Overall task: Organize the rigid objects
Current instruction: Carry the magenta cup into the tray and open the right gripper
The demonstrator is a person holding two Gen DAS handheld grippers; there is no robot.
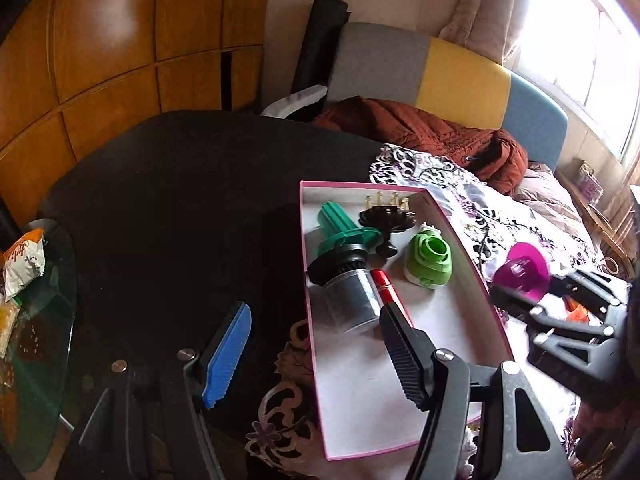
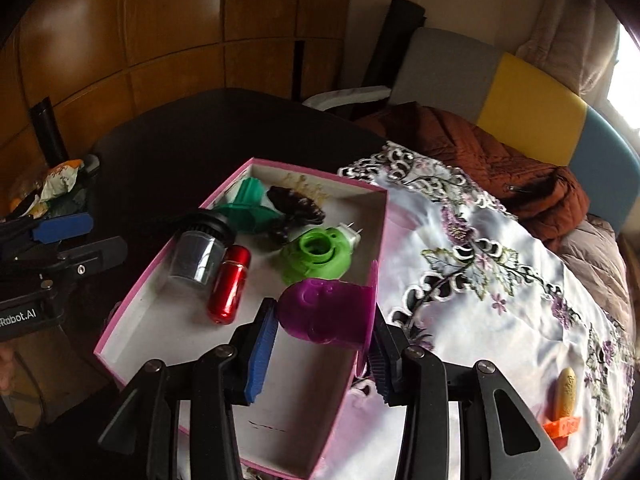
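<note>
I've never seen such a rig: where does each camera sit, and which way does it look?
Left wrist: on the left gripper, open, looking down at the pink-rimmed cardboard box.
Right wrist: on the right gripper, looking down, clamping a purple translucent plastic spool above that box.
Both show the box, the red metallic tube and each other's gripper.

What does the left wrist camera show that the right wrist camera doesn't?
Only the left wrist view shows the bright window and the left tool head-on, open and empty.

Only the right wrist view shows a gold item and an orange piece lying on the floral cloth.

Both show the pink box holding the red tube and green plug-in, and the right tool gripping the purple piece.
</note>
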